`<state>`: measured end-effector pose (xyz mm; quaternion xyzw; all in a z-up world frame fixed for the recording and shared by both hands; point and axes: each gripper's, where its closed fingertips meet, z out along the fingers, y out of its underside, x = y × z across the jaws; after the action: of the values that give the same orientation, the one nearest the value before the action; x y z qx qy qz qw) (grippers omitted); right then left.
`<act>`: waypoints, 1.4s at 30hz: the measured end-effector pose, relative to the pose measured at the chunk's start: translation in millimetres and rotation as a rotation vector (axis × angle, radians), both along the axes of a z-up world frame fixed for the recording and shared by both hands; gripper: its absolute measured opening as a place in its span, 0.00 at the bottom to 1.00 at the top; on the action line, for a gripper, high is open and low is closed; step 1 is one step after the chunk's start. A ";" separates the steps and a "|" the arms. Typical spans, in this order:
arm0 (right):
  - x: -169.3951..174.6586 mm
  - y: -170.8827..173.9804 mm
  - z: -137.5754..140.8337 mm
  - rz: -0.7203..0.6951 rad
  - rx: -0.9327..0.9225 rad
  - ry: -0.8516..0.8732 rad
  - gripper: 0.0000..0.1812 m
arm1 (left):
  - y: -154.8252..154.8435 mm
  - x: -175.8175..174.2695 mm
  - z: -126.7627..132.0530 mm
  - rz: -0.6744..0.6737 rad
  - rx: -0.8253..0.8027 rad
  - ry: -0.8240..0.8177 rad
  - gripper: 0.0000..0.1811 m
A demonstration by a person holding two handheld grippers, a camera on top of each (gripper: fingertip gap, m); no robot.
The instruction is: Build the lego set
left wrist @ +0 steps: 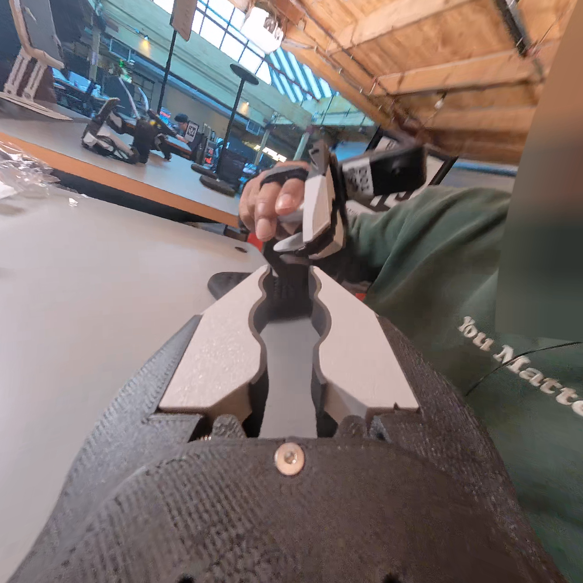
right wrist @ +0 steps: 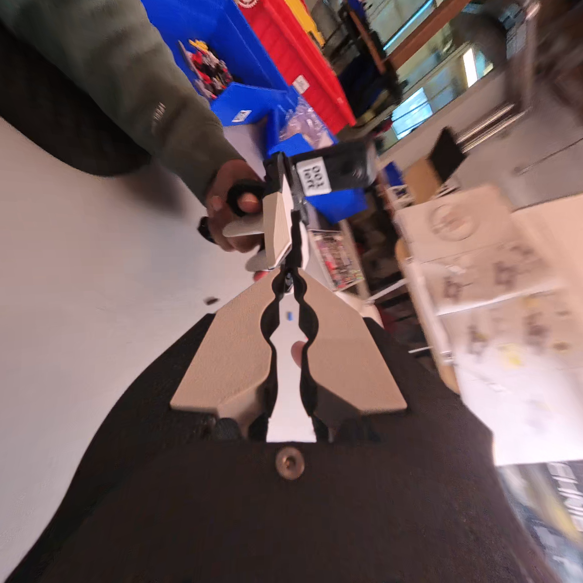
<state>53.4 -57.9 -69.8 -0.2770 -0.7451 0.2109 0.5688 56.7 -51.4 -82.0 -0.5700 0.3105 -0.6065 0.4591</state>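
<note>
A small black lego assembly [left wrist: 285, 288] sits between the tips of my left gripper [left wrist: 290, 271], which is closed on it above the white table [left wrist: 94, 299]. My right gripper [right wrist: 288, 279] is nearly shut on the same dark piece [right wrist: 288, 281], tip to tip with the left one. In the left wrist view the right gripper [left wrist: 291, 250] comes down onto the piece from above, held by a hand. In the right wrist view the left gripper [right wrist: 285, 252] shows edge-on. A small blue brick [right wrist: 290, 316] and a small black piece [right wrist: 210, 300] lie loose on the table.
Blue boxes [right wrist: 252, 101] and a red box [right wrist: 299, 63] stand at the back, one with a clear bag of parts [right wrist: 299, 121]. Instruction sheets [right wrist: 489, 284] lie to the right. A crumpled plastic bag [left wrist: 22, 179] lies at far left. A green sleeve [left wrist: 426, 268] is close on the right. Only a small space, under 4 cm, lies between the two pairs of fingers.
</note>
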 end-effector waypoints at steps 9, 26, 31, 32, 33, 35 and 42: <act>3.4 -16.2 12.2 0.001 0.428 0.258 0.02 | -17.3 8.0 25.7 -0.191 -0.166 -0.261 0.10; 10.1 4.2 -21.8 -0.062 0.304 0.254 0.02 | 0.2 12.5 -11.5 0.058 0.010 0.046 0.00; 11.0 9.2 -28.9 -0.078 -0.118 0.306 0.02 | 4.9 12.6 -21.0 0.112 0.006 0.092 0.00; 10.9 10.1 -29.5 -0.074 -0.195 0.319 0.02 | 5.6 12.2 -21.9 0.114 -0.011 0.082 0.01; 10.8 10.9 -29.3 -0.069 -0.262 0.333 0.02 | 5.3 12.0 -21.8 0.108 -0.027 0.066 0.03; 9.7 9.8 -30.5 -0.044 -0.364 0.340 0.02 | 5.0 10.4 -18.5 0.097 -0.059 0.018 0.03; 7.8 9.2 -36.5 -0.008 -0.465 0.314 0.02 | 4.7 7.7 -18.6 0.100 -0.056 0.037 0.01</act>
<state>61.2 -48.7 -106.3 -0.3669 -0.5785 0.4144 0.5991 64.4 -46.7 -100.6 -0.6087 0.2731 -0.5806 0.4667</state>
